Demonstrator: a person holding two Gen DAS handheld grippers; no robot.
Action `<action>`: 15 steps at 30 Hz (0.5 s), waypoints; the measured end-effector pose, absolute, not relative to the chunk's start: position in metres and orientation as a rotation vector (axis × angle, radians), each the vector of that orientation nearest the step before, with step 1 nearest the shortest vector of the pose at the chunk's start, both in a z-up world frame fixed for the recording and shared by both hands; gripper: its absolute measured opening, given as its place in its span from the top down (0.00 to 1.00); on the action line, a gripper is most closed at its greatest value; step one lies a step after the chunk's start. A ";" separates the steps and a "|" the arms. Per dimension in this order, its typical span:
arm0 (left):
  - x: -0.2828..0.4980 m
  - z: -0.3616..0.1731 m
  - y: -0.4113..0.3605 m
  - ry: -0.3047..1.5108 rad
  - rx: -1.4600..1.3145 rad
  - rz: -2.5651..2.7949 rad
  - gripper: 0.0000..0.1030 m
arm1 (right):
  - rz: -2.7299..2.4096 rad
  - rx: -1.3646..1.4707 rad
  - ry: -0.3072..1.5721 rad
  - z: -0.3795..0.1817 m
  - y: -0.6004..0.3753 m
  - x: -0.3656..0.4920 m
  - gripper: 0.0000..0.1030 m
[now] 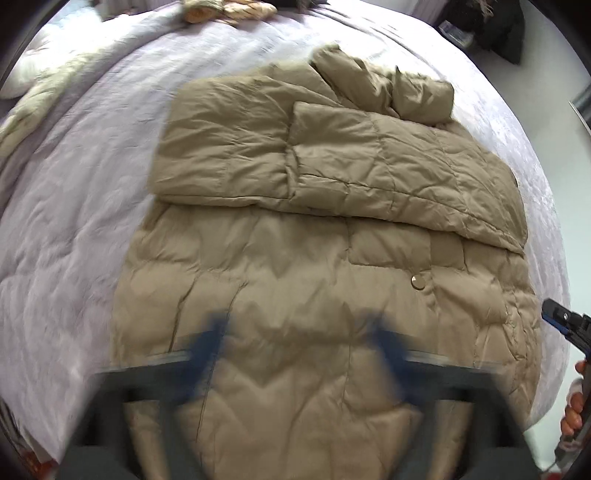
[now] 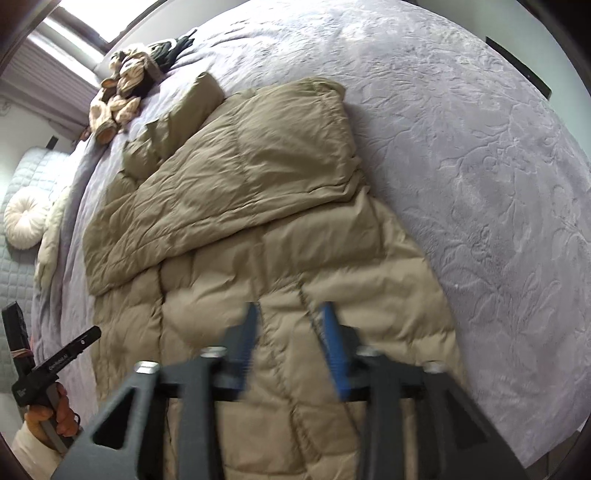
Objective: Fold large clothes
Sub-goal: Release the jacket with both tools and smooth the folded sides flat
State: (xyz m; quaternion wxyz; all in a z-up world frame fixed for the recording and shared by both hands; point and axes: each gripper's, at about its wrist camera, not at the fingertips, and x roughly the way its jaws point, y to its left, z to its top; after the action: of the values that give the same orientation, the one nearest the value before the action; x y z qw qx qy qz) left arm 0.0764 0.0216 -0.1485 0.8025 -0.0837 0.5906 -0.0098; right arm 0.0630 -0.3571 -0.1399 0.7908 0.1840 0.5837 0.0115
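Observation:
A tan quilted puffer coat [image 1: 295, 266] [image 2: 258, 221] lies spread on the bed. Its far part is folded back over the body, and a sleeve sticks out at the far end. A snap button [image 1: 418, 282] shows on the flat near part. My left gripper [image 1: 299, 341] hovers over the coat's near part, blurred, with its blue fingers wide apart and nothing between them. My right gripper [image 2: 290, 319] hangs over the same near part, its fingers apart and not touching the fabric. Each gripper also shows at the edge of the other view, held by a hand [image 1: 570, 410] [image 2: 51, 413].
The bed's lavender quilt [image 1: 74, 221] [image 2: 480, 184] surrounds the coat. A heap of tan and dark fabric [image 2: 122, 96] [image 1: 225, 9] sits at the far edge. A round white cushion [image 2: 24, 221] and pale pillows [image 1: 33, 74] lie at the bed's head. Floor shows past the bed edge [image 1: 554, 74].

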 end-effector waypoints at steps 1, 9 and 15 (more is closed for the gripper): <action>0.072 -0.144 0.021 1.251 -0.180 -0.019 0.04 | 0.034 0.393 1.257 -0.137 -0.354 0.061 0.51; 0.040 -0.123 0.017 1.269 -0.184 0.042 0.03 | 0.078 0.365 1.263 -0.115 -0.340 0.046 0.24; 0.024 -0.116 0.017 1.284 -0.191 0.064 0.03 | 0.076 0.333 1.222 -0.097 -0.336 0.034 0.12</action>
State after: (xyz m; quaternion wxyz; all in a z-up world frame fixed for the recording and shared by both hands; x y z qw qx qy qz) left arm 0.0241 0.0171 -0.1161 0.7962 -0.0892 0.5977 0.0299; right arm 0.0337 -0.3356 -0.0975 0.8055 0.1555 0.5707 0.0355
